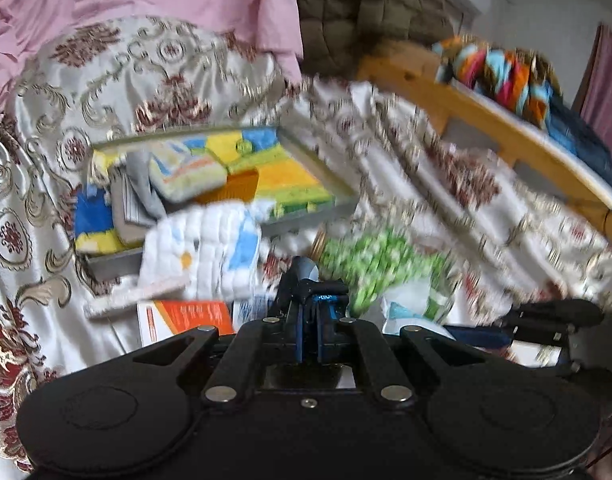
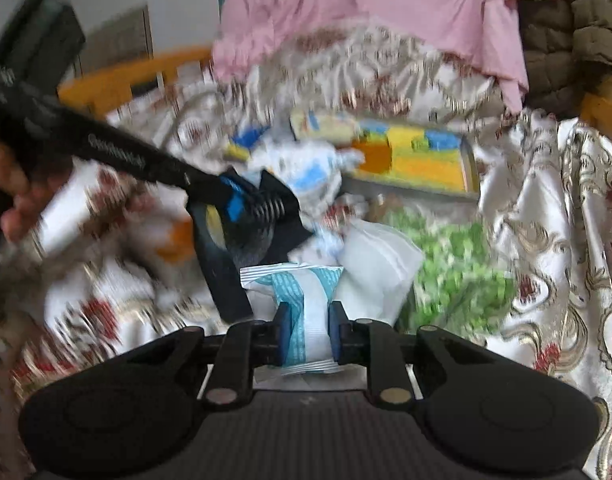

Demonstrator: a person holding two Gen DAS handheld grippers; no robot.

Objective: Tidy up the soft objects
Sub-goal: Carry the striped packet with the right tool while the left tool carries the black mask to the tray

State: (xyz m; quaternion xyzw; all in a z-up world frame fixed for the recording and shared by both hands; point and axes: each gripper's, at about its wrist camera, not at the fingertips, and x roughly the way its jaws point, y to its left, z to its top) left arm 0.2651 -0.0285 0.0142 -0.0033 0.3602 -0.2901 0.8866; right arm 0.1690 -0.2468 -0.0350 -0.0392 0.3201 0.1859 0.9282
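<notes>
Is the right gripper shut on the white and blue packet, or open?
Shut on it. In the right wrist view, the right gripper has both blue pads pressed against the white and blue packet, which stands between them.

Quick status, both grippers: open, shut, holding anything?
Left gripper: jaws together, nothing visible between them.
Right gripper: shut on a white-and-teal packet.
</notes>
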